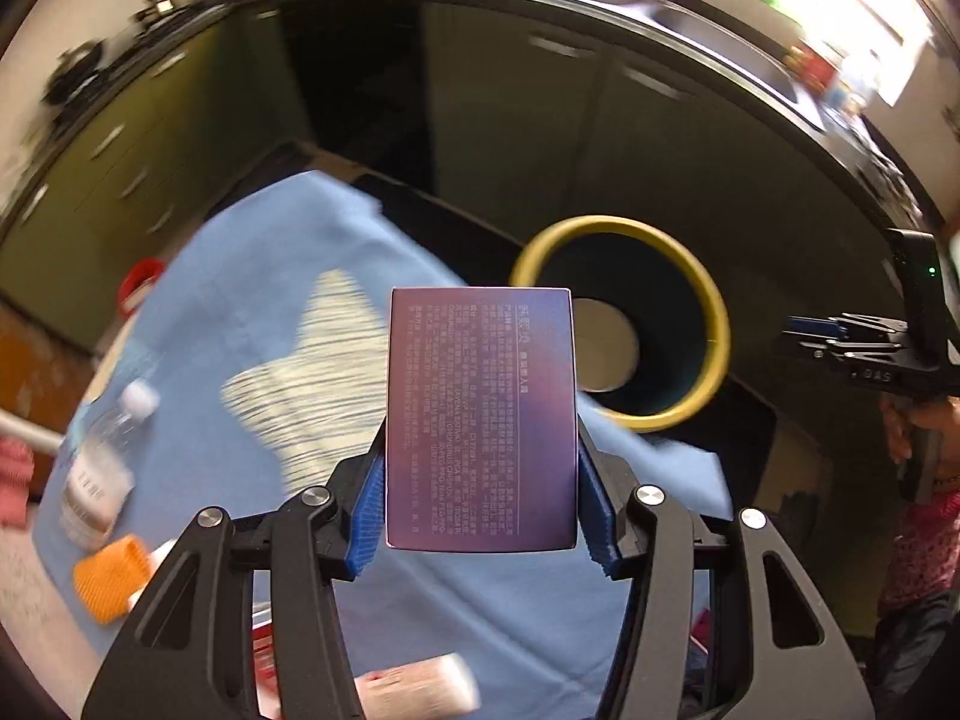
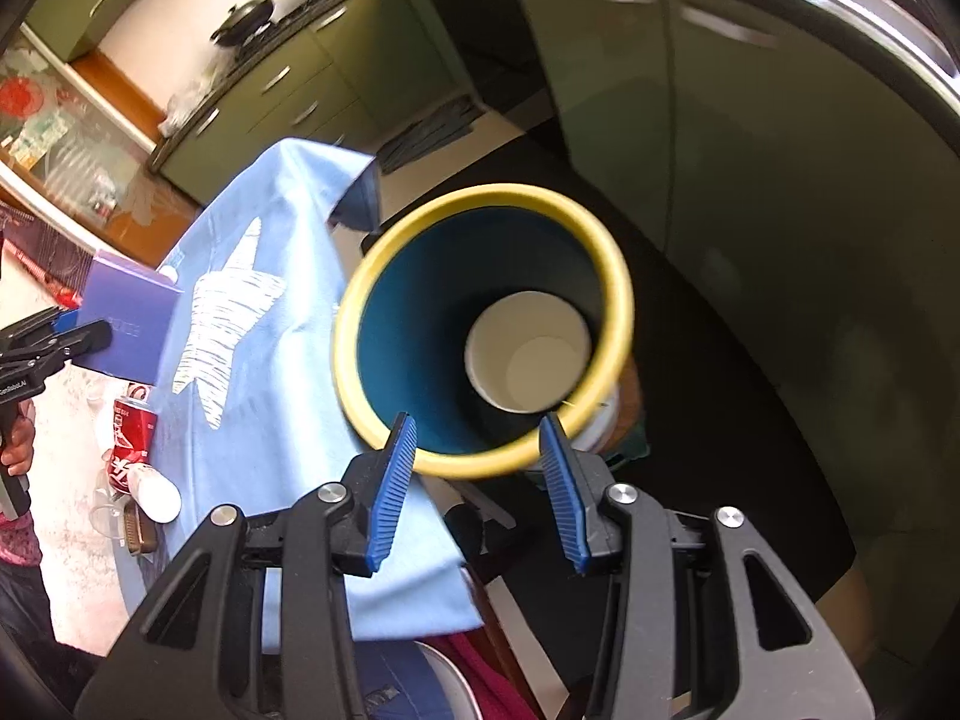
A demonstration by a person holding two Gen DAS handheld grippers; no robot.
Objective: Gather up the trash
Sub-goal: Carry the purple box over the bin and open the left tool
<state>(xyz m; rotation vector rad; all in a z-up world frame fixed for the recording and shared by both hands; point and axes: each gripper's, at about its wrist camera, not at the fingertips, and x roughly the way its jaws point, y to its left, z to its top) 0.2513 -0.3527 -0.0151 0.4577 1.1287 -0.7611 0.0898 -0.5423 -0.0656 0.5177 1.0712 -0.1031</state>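
Observation:
My left gripper point(image 1: 482, 480) is shut on a purple printed box point(image 1: 482, 414) and holds it above the blue star cloth point(image 1: 270, 312), left of the bin. The bin point(image 1: 624, 324) is a yellow-rimmed, blue-walled round can with a white paper cup point(image 2: 528, 354) at its bottom. The box and left gripper also show at the far left of the right wrist view point(image 2: 129, 324). My right gripper point(image 2: 480, 480) is open and empty, its fingertips point(image 2: 399, 456) at the near rim of the bin point(image 2: 480, 324).
On the cloth lie a clear plastic bottle point(image 1: 99, 468), an orange scrubber point(image 1: 111, 576), a white-pink carton point(image 1: 414, 690), a red cola can point(image 2: 129, 438) and a white cap point(image 2: 157, 498). Dark kitchen cabinets point(image 1: 510, 108) stand behind. A red lid point(image 1: 138, 285) sits at the cloth's left edge.

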